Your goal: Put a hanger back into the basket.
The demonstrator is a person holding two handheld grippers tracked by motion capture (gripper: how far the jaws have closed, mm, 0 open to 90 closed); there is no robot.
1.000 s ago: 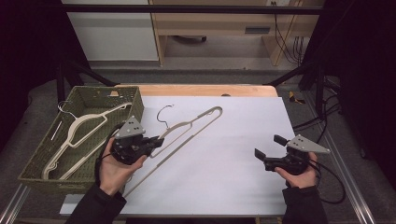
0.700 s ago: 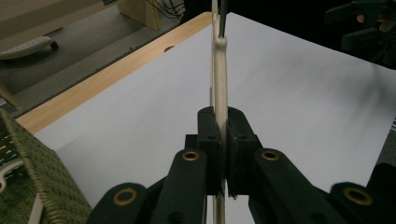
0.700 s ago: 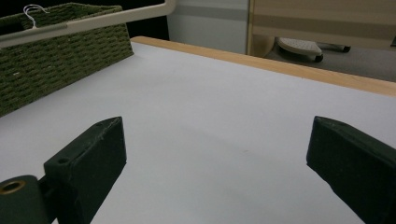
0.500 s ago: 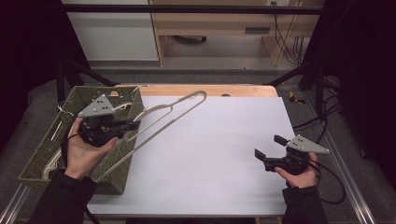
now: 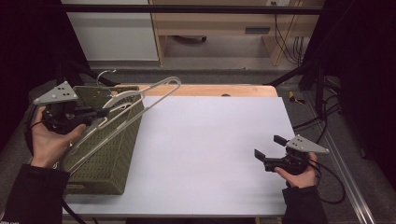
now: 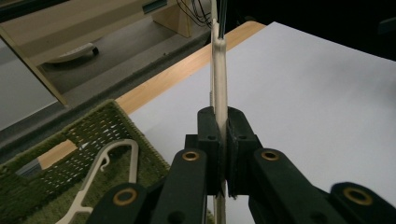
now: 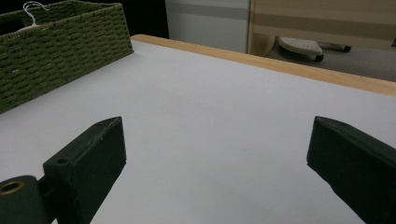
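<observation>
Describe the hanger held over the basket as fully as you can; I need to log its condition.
The hanger is cream-coloured, apparently plastic, with a thin triangular frame, a notched shoulder and a metal hook at its far left end. It looks whole. It is lifted off the table and tilted, its long corner rising over the white tabletop. The left gripper has its jaws shut on one bar, seen edge-on in the left gripper view. Below lies a green woven basket with another hanger.

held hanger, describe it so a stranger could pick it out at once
Find the green woven basket at the table's left edge. Above it, the left gripper clamps a cream hanger slanting up toward the table. The other hanger lies flat inside the basket.
</observation>
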